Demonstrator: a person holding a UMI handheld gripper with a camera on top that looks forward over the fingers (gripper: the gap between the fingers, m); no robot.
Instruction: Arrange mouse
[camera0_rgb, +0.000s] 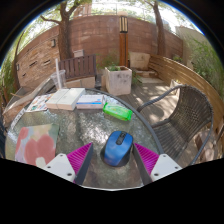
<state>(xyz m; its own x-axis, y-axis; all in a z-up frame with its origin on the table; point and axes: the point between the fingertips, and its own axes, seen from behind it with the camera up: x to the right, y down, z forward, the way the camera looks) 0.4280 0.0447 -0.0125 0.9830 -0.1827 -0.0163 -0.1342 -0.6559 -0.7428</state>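
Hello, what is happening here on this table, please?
A person is working with a hand-held gripper over a round glass patio table. A blue and grey computer mouse rests on the glass between the two open fingers, with a gap at each side, so it is not yet gripped. Beyond it lie a flat green object and two books. A metal mesh chair stands beside the table.

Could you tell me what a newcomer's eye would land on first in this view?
Probably the blue mouse, sitting on the glass table between the open gripper fingers with gaps either side. Next, the green object beyond it, and the books farther along the table.
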